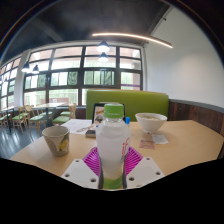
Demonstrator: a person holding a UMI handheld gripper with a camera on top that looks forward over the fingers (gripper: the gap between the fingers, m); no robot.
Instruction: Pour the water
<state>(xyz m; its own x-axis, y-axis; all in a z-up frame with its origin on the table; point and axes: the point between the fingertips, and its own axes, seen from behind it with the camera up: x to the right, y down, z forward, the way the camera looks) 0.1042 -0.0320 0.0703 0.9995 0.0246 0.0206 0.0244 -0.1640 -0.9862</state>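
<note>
My gripper (112, 165) is shut on a clear plastic water bottle (112, 140) with a green cap and green label. The bottle stands upright between the pink pads (92, 161), which press on both of its sides, and it is held above the near edge of the light wooden table (180, 140). A paper cup (56, 138) with a printed pattern stands on the table ahead and to the left of the fingers. A white bowl (152, 122) stands on the table ahead and to the right.
A green bench seat (140, 102) runs behind the table. Some small items (92, 128) lie on the table behind the bottle. Large windows (70, 75) and other tables with chairs (25, 115) fill the room to the left.
</note>
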